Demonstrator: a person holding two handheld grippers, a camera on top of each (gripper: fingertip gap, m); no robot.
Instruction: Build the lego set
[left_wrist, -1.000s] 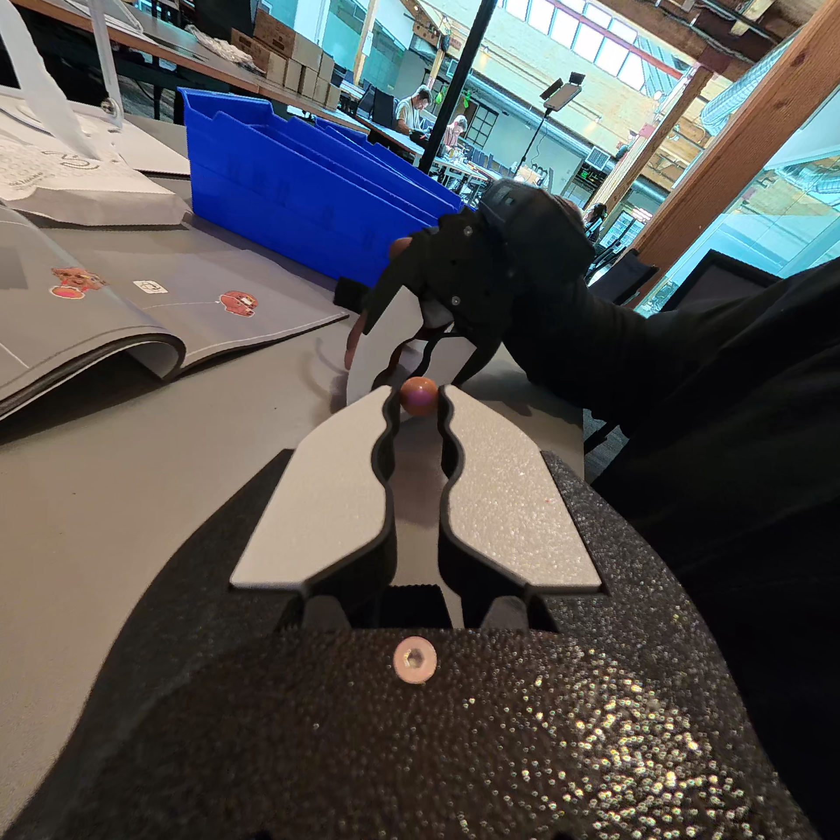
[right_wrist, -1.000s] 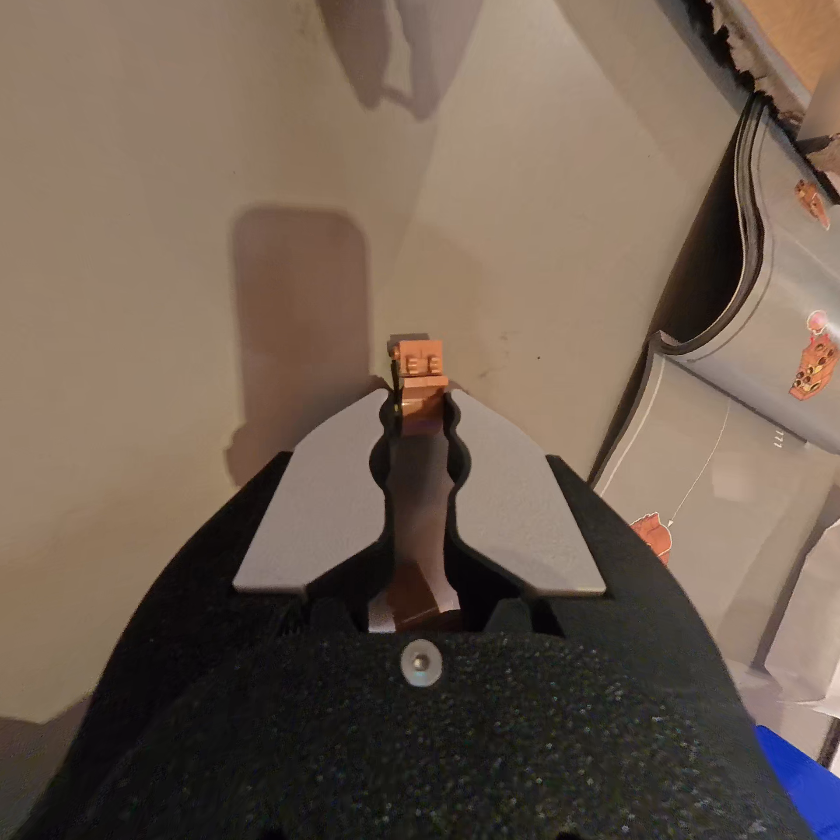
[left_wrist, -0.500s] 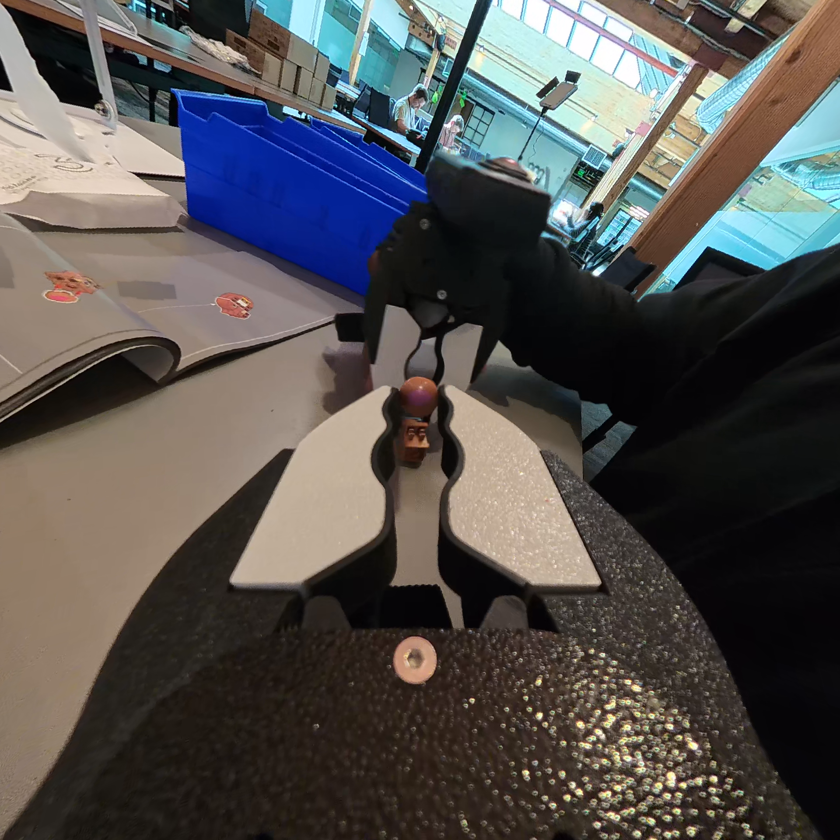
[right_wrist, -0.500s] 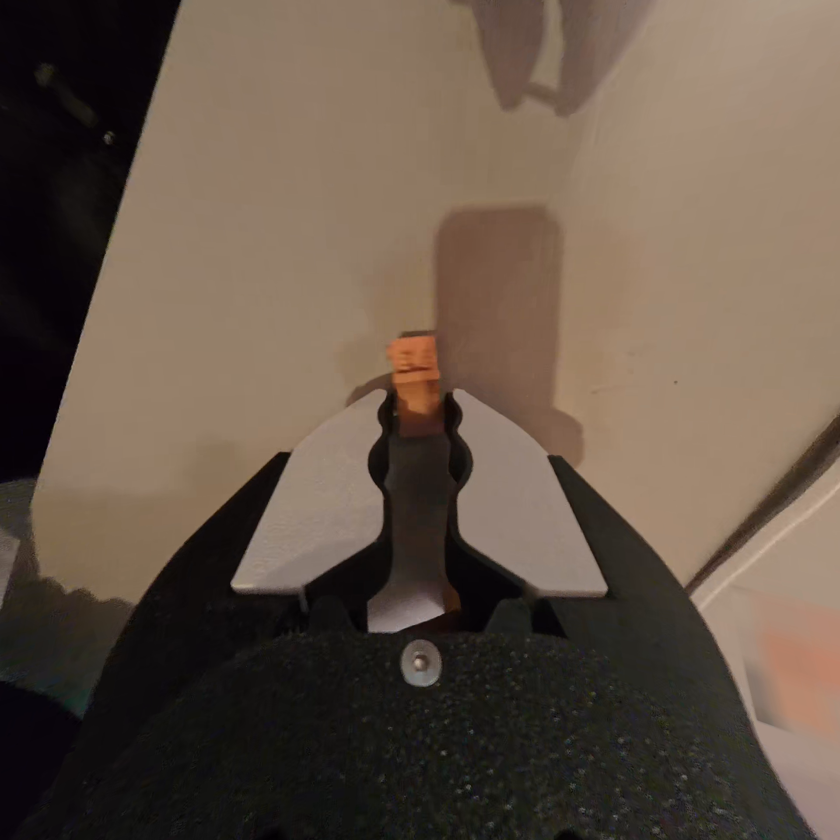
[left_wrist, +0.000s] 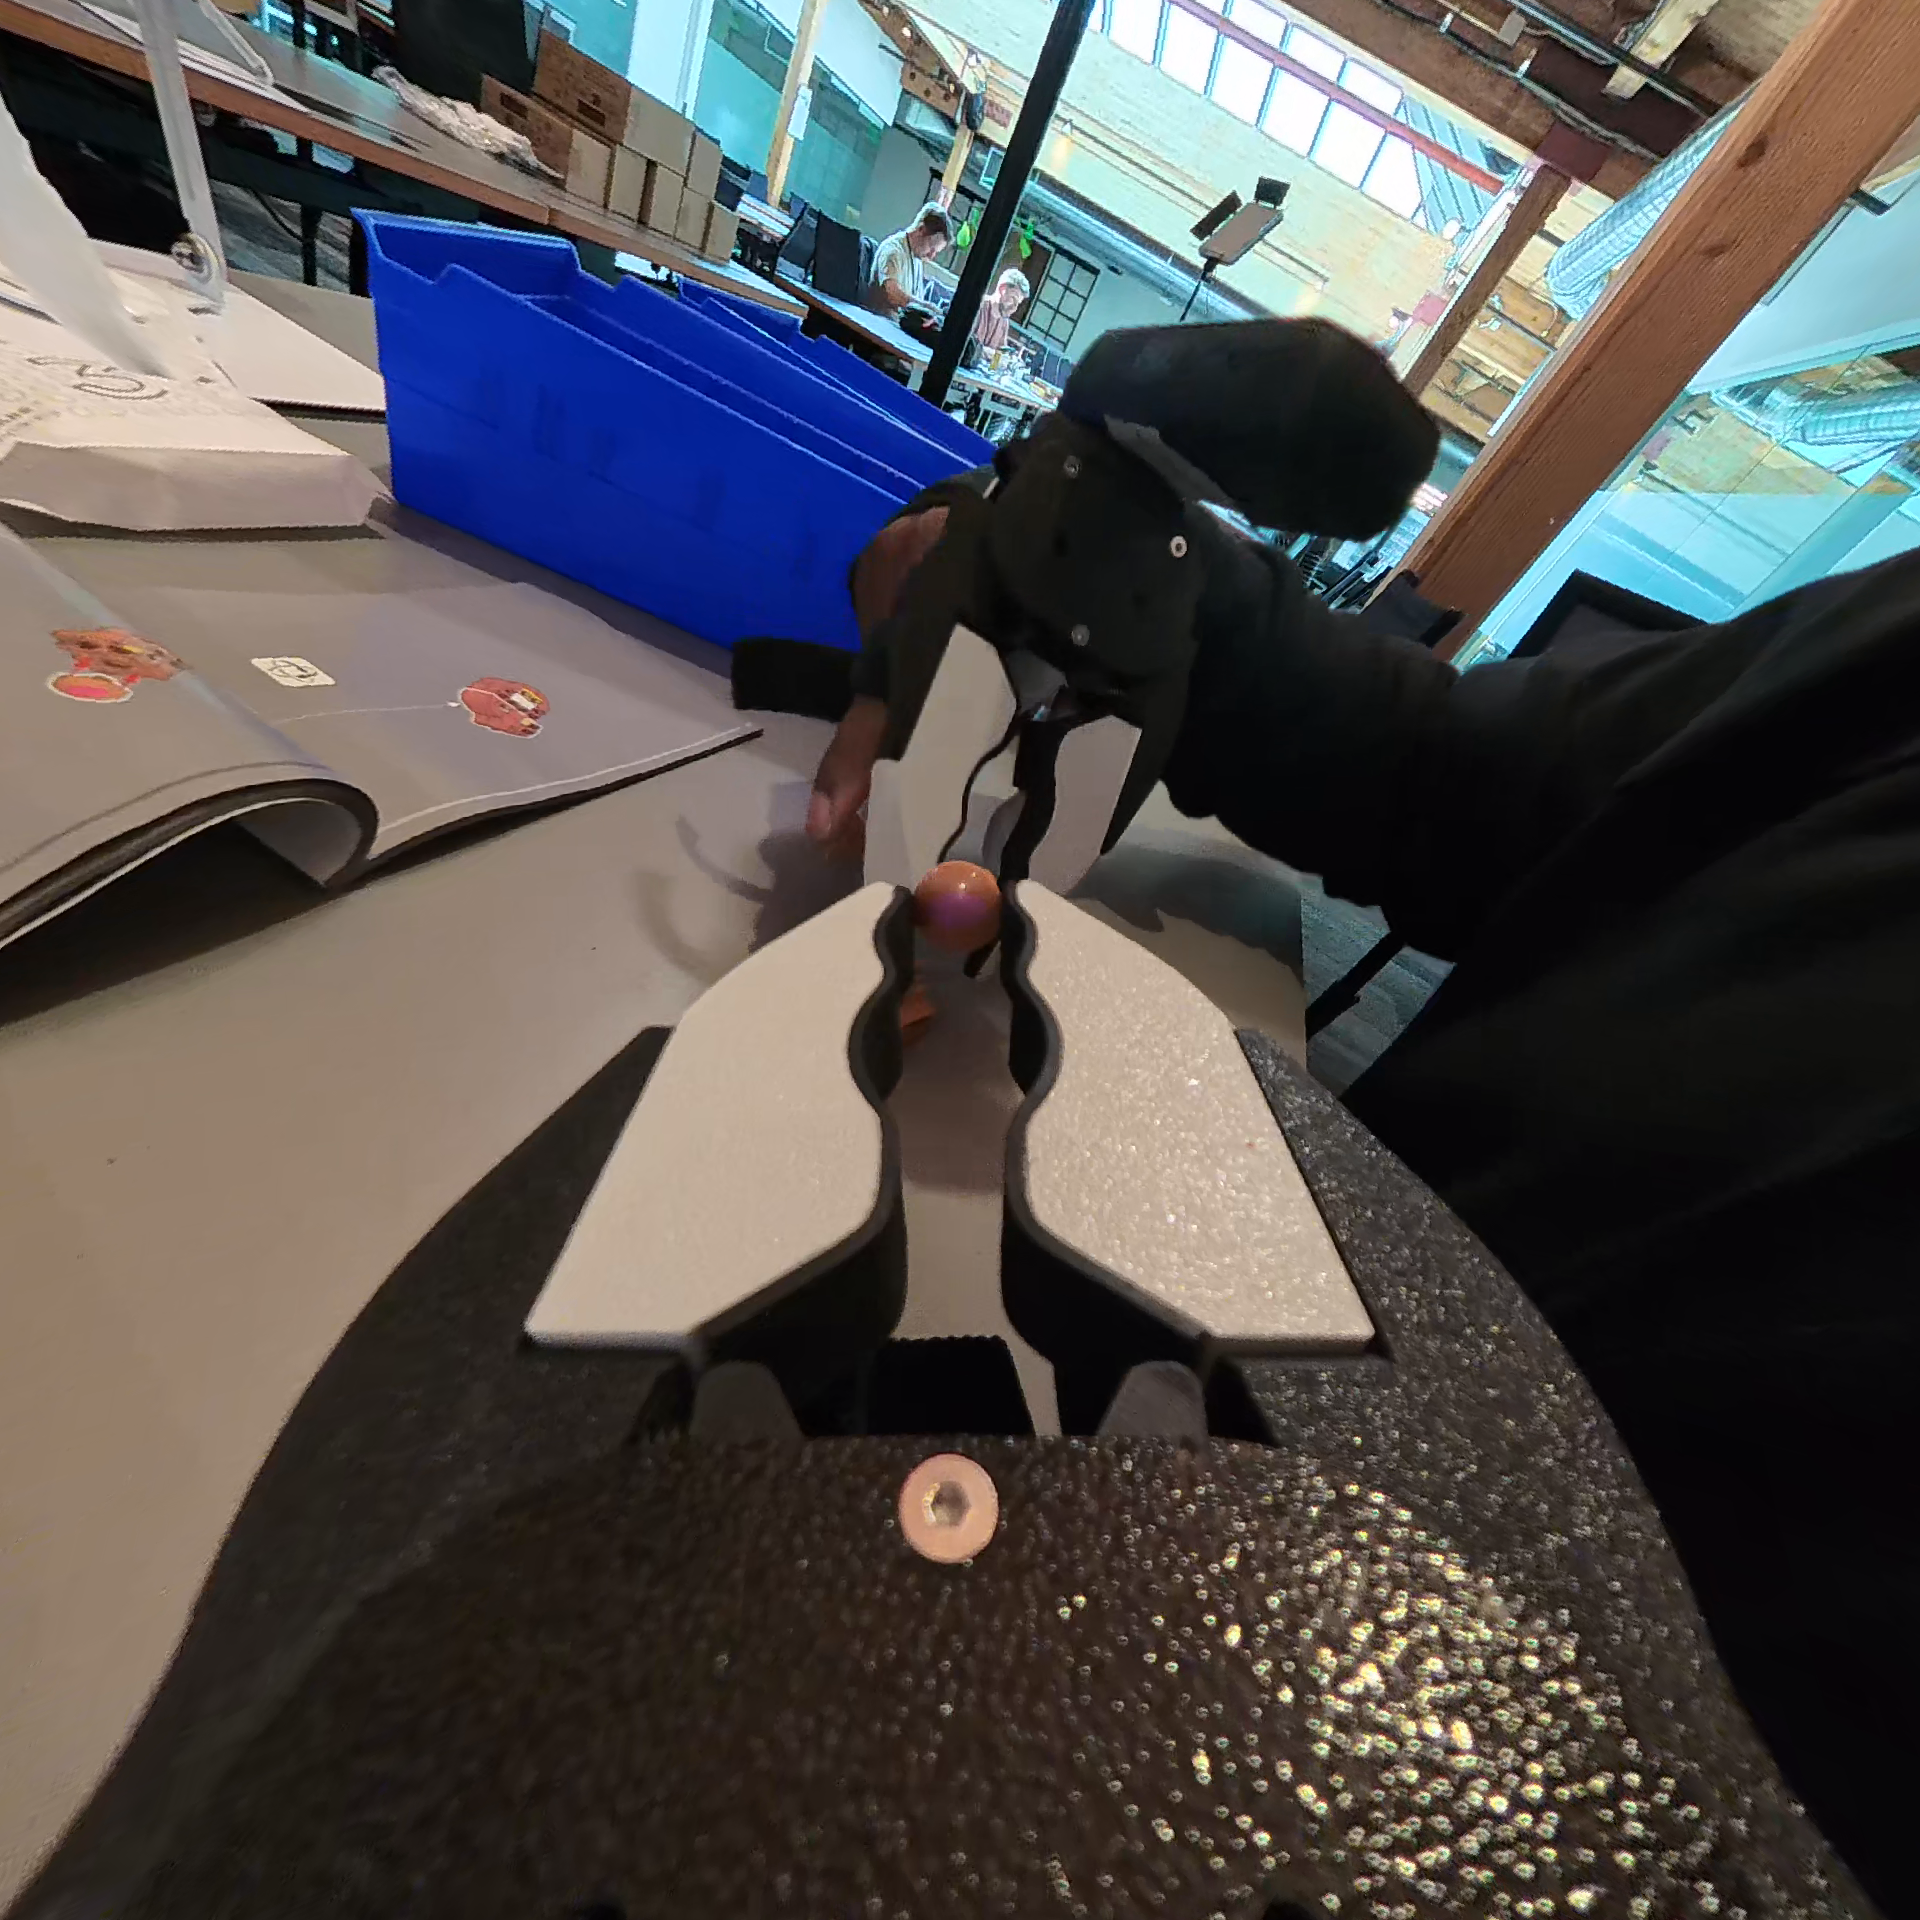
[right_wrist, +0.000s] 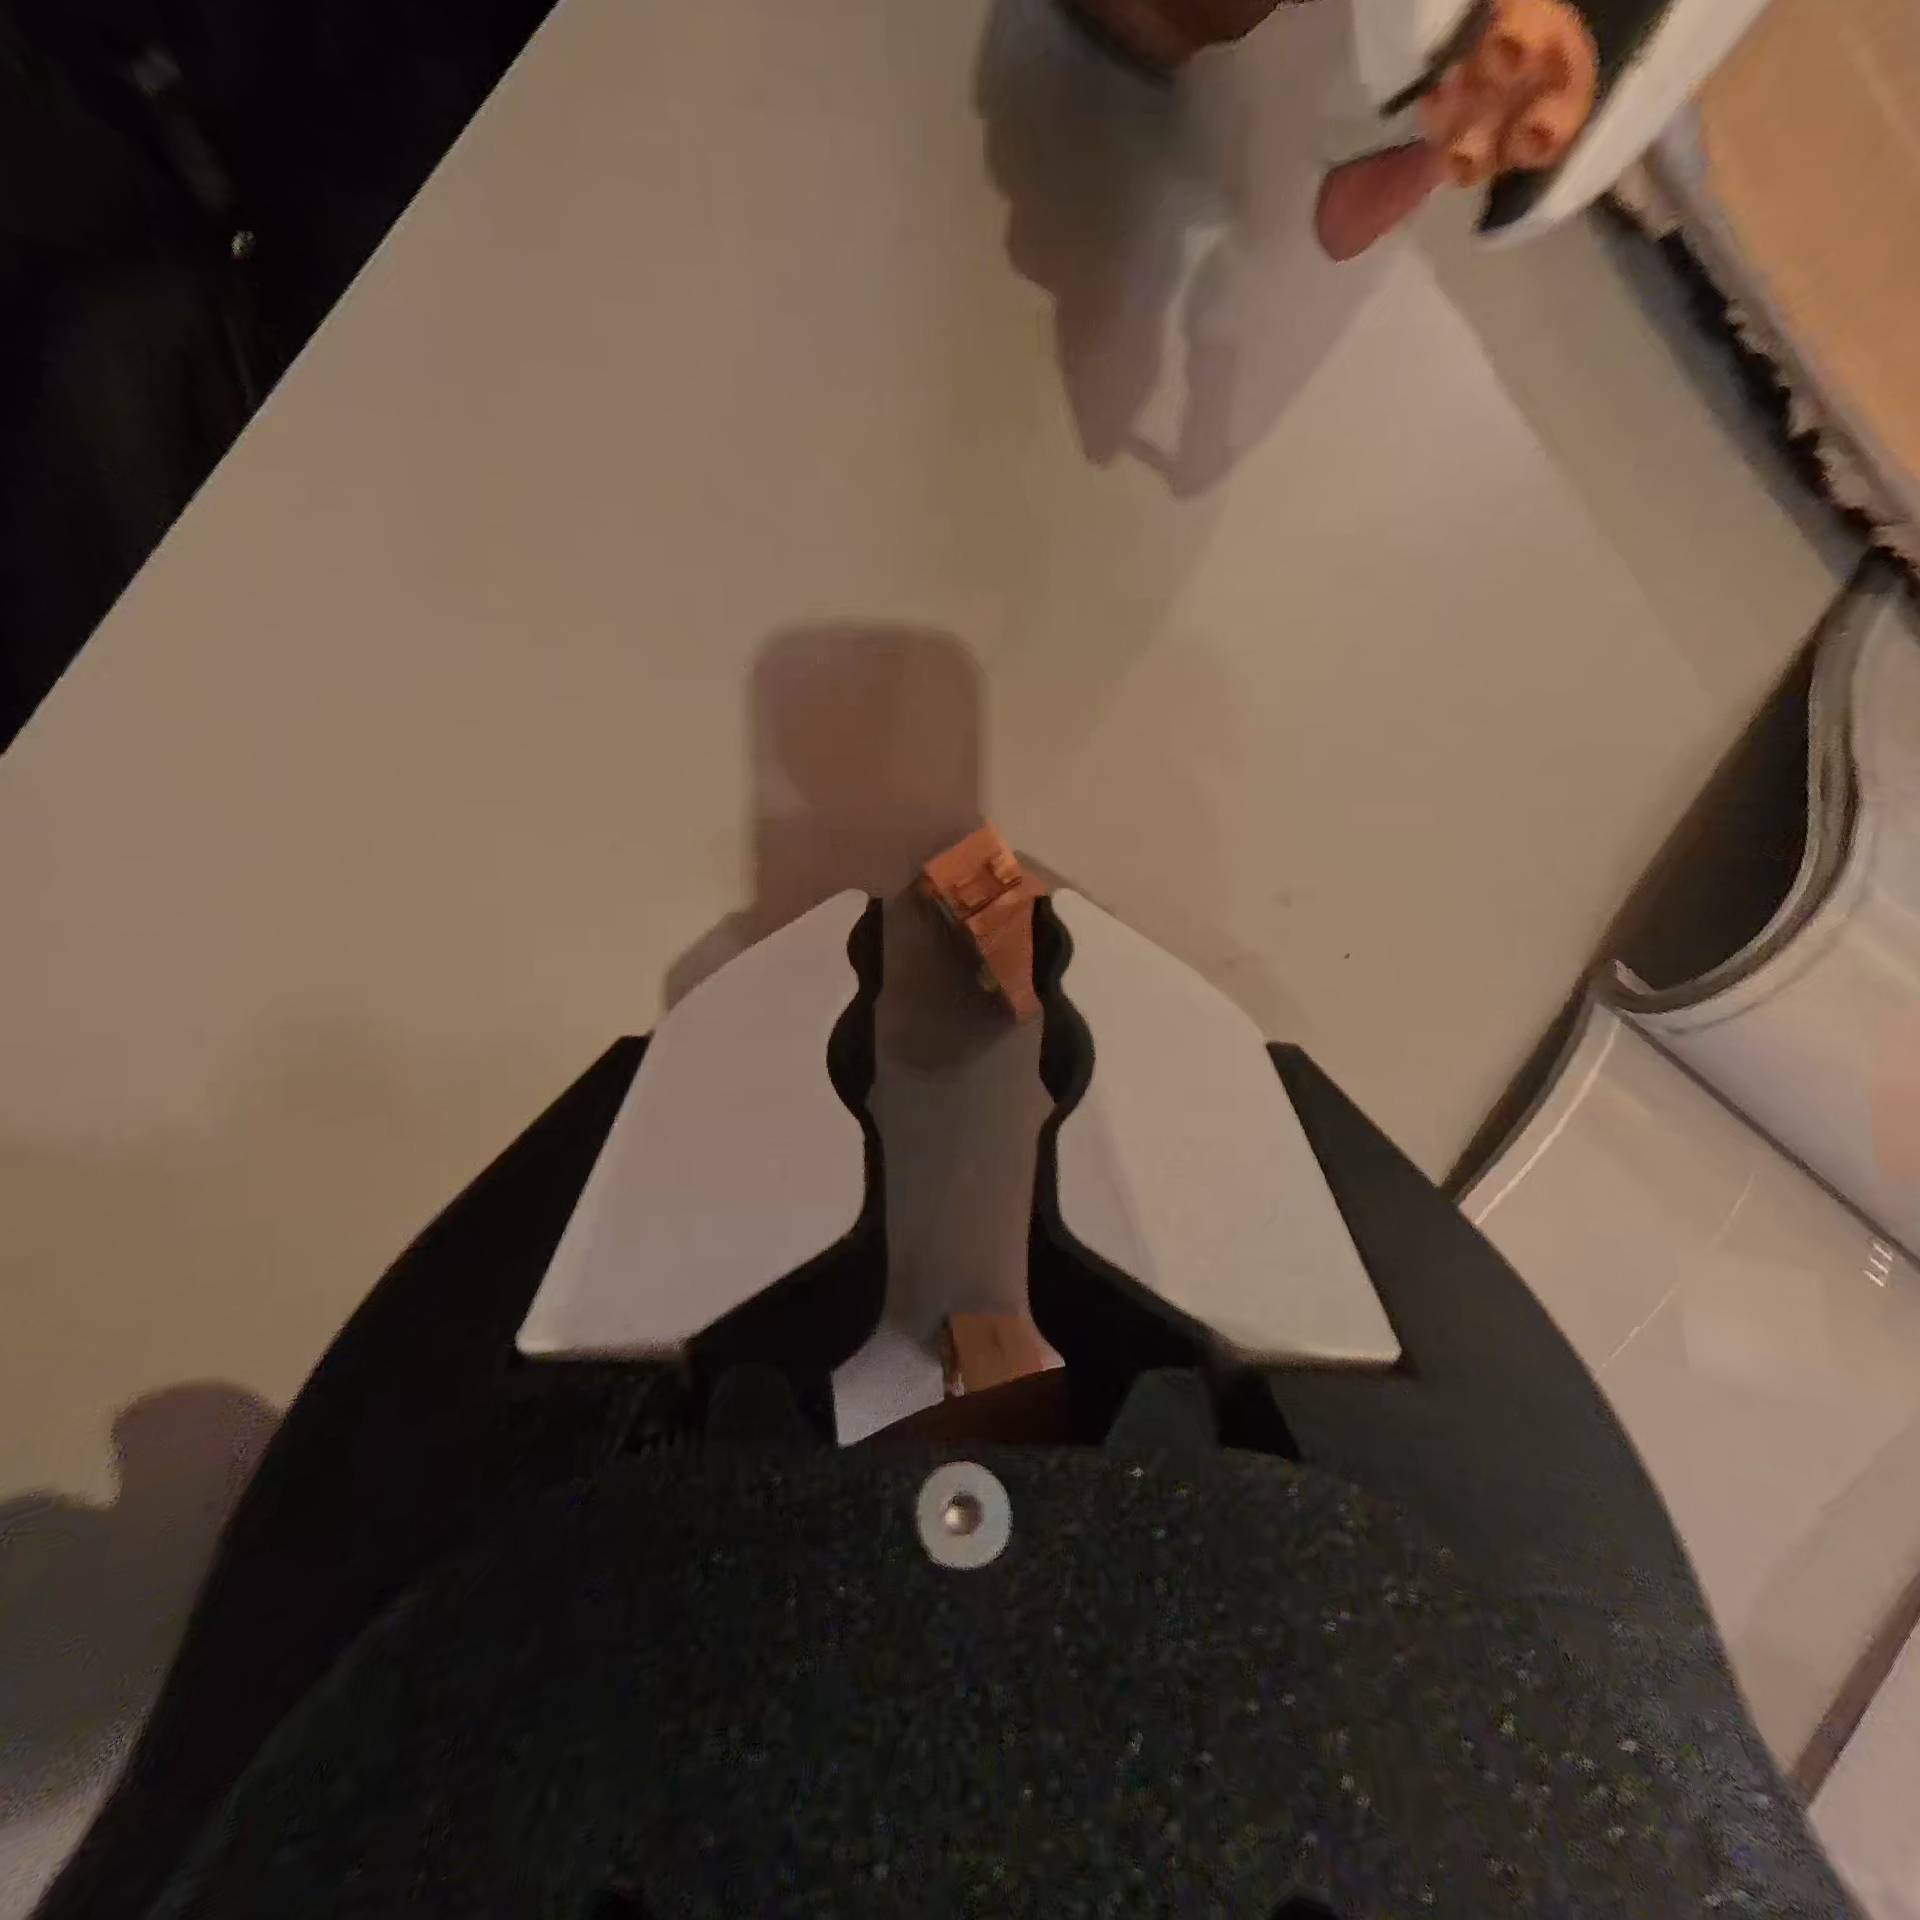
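My left gripper (left_wrist: 957, 920) is shut on a small round brown piece (left_wrist: 956, 906), pinched at the fingertips just above the grey table (left_wrist: 312, 1143). The right wrist view shows this gripper (right_wrist: 1496, 135) at the top right with a brown studded piece (right_wrist: 1527, 73) in it. My right gripper (right_wrist: 961, 906) is open and points down at the table (right_wrist: 520, 623). A small orange-brown brick (right_wrist: 987, 925) stands tilted between the jaws. It leans on the right finger (right_wrist: 1143, 1091), with a clear gap to the left one. The left wrist view shows my right gripper (left_wrist: 997, 821) just beyond the left one.
Blue bins (left_wrist: 623, 447) stand behind the right gripper. An open grey booklet (left_wrist: 312, 727) lies at the left and also shows in the right wrist view (right_wrist: 1766, 1039). White paper (left_wrist: 156, 457) lies farther left. The table's edge (right_wrist: 312, 364) runs diagonally at the left. About 10 cm separates my left fingertips from my right.
My right jaws have opened, and the brick, gripped upright before, now leans tilted against the right finger. My right gripper has swung over the table. My left gripper keeps its hold on the round piece.
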